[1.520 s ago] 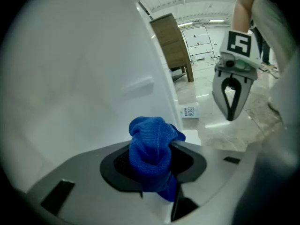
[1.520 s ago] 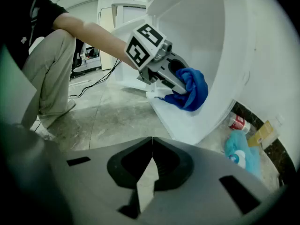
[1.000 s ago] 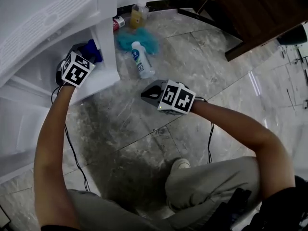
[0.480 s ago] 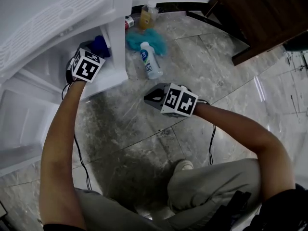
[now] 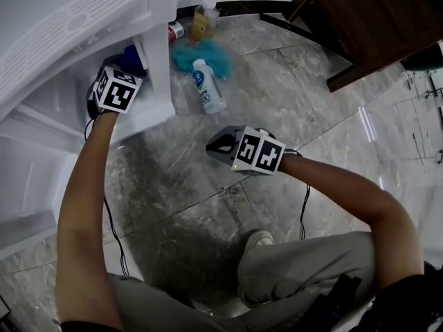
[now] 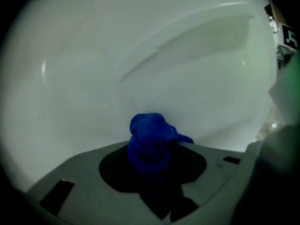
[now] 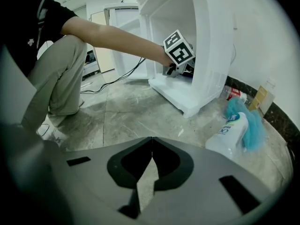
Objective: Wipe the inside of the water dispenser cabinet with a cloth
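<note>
Well, the wiping step is the one in hand. The left gripper reaches into the white cabinet, up at about ten o'clock in the head view. Its jaws are squeezed on a blue cloth — the cloth is bunched up between them and pokes out in front. In the left gripper view the cloth is right up by the smooth white inside of the cabinet. I can't tell if it touches the wall or is just close to it.

The right gripper hangs over the grey stone floor, near the middle of the head view and well apart from the cabinet. Its jaws are pressed together with nothing in them. It looks like it is just waiting.

At about twelve o'clock from the right gripper, a white bottle lies on its side. Just past it is a fluffy teal thing, and a yellow bottle and a small can sit by the wall. No gripper is near them.

How much is wiped I can't say, as it is all white in there. For the next move, I think the cloth should be pushed flat on the inside wall and rubbed side to side, then taken to the back and the corners. The grip needs to be tight so the cloth does not slip out — and there is little room, so the gripper could bump the edge.
</note>
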`<act>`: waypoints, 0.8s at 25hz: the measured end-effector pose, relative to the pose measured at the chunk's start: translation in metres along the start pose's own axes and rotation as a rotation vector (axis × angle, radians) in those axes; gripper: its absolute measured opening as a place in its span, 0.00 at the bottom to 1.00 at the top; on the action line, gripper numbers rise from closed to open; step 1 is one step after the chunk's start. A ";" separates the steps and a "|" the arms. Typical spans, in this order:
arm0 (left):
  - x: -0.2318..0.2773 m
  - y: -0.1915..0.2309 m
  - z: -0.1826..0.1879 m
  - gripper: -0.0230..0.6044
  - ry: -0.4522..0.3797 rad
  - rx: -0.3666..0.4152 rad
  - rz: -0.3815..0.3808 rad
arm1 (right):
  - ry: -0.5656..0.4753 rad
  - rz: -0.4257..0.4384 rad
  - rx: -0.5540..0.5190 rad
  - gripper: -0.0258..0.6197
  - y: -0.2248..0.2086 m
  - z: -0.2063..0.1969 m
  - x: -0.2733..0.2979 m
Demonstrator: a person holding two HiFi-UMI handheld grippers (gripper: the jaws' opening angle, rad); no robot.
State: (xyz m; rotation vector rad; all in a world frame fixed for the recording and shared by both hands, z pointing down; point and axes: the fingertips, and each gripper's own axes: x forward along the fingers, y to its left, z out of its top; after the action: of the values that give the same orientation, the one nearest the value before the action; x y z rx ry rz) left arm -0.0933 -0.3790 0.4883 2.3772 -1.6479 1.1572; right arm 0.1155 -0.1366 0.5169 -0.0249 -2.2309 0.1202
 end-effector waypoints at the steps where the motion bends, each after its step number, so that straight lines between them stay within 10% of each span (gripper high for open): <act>1: -0.003 -0.004 0.000 0.27 -0.005 0.008 -0.006 | 0.007 -0.001 -0.010 0.04 -0.002 0.001 0.002; 12: -0.008 -0.018 -0.001 0.27 -0.015 0.121 -0.050 | -0.049 0.023 -0.067 0.04 -0.002 0.043 0.013; 20: 0.004 0.003 0.000 0.27 0.009 -0.123 -0.031 | 0.014 -0.005 -0.074 0.04 -0.003 0.011 -0.001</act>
State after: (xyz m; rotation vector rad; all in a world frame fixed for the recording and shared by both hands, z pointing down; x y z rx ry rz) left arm -0.0951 -0.3836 0.4900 2.3111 -1.6235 1.0280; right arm 0.1077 -0.1404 0.5095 -0.0604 -2.2205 0.0349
